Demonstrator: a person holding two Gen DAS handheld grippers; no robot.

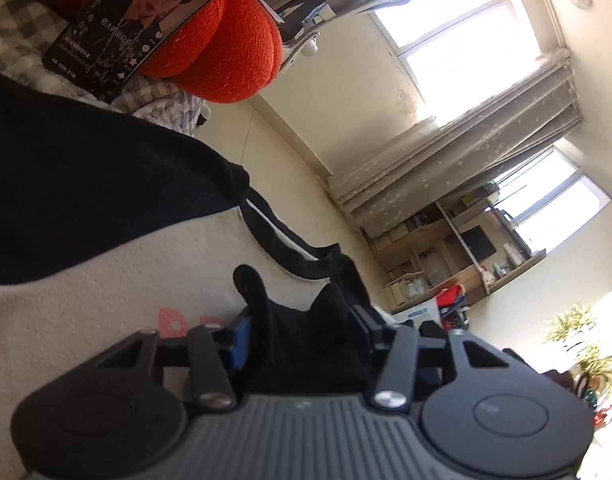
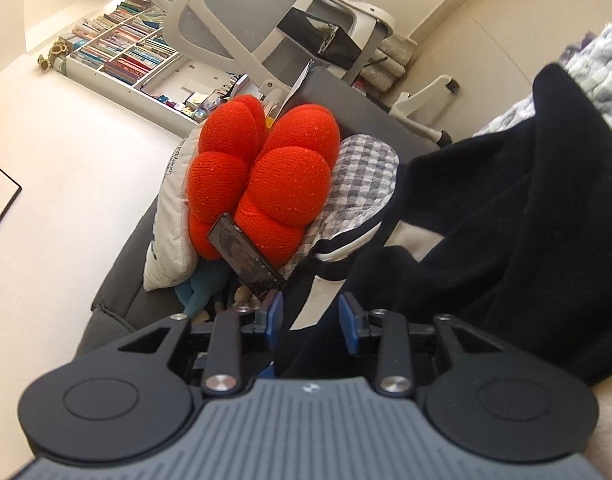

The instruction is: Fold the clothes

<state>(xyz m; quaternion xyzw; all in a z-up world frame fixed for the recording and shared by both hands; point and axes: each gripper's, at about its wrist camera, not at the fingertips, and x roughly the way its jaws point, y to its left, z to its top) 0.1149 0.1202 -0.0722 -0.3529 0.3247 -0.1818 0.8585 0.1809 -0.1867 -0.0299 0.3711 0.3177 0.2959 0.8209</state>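
Sweater (image 1: 106, 208) (dark blue and cream) lies spread on the bed near the red cushion (image 2: 262, 176). My left gripper (image 1: 302, 334) jaws clamp its black fabric; my right gripper (image 2: 311, 322) jaws stand apart around an edge.

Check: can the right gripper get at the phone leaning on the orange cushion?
Probably yes. The phone sits just ahead of the right gripper, slightly left of its blue fingers, with nothing in front of it. The black-and-white garment lies to the right, with an edge between the fingers.
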